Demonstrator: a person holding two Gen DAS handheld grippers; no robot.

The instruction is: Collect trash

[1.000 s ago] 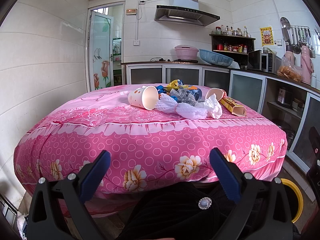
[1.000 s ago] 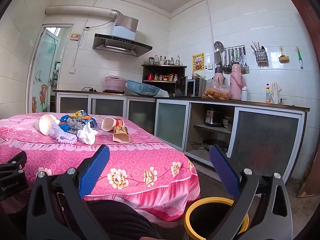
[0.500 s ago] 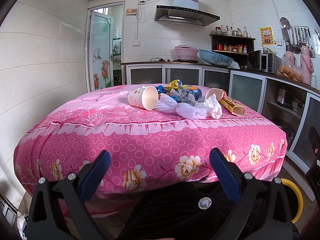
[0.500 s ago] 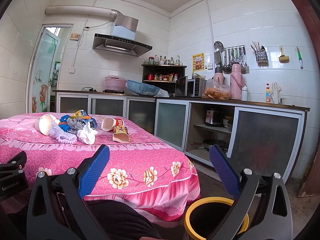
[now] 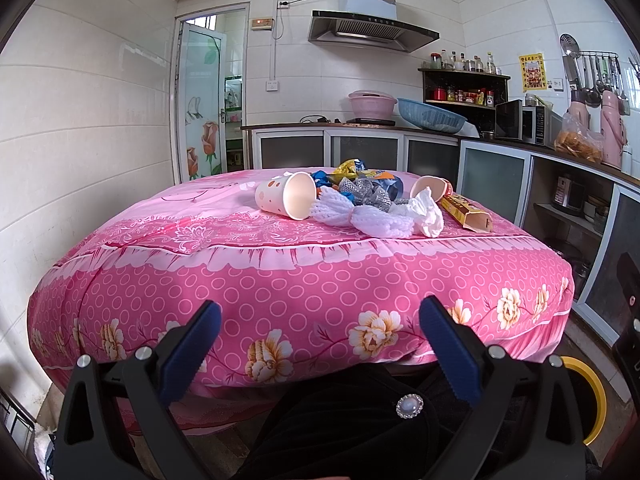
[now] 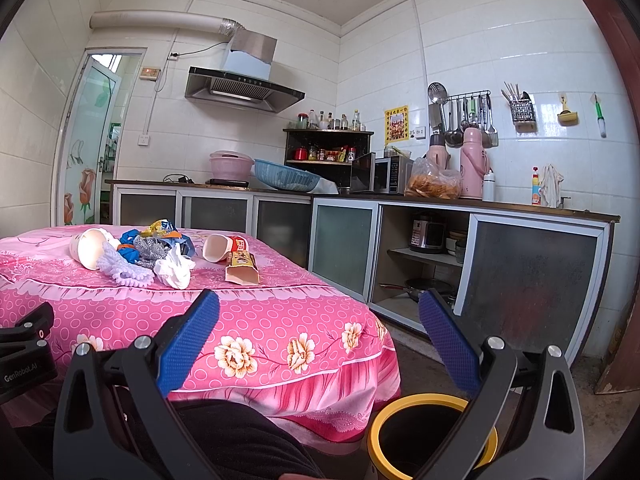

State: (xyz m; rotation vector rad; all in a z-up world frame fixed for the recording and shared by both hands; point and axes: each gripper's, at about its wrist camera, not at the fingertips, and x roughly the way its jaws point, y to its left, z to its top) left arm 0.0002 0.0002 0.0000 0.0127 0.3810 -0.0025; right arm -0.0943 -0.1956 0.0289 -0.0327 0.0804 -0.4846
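A heap of trash lies on the pink table (image 5: 280, 280): a dotted paper cup (image 5: 286, 199) on its side, white foam netting (image 5: 360, 218), crumpled tissue (image 5: 426, 212), grey mesh, blue and yellow wrappers (image 5: 352, 172), a second cup (image 5: 430, 188) and a yellow carton (image 5: 466, 210). The same heap shows in the right wrist view, with the cup (image 6: 90, 248), tissue (image 6: 174, 268) and carton (image 6: 240, 268). My left gripper (image 5: 320, 324) is open and empty, held low before the table's near edge. My right gripper (image 6: 318, 318) is open and empty, above a black bin with a yellow rim (image 6: 420, 402).
Kitchen cabinets and a counter (image 6: 440, 200) run along the back and right walls, with a microwave (image 6: 390, 176) and thermos flasks. A glass door (image 5: 200, 100) stands at the back left. The person's dark-clothed lap (image 5: 340, 420) lies under the grippers.
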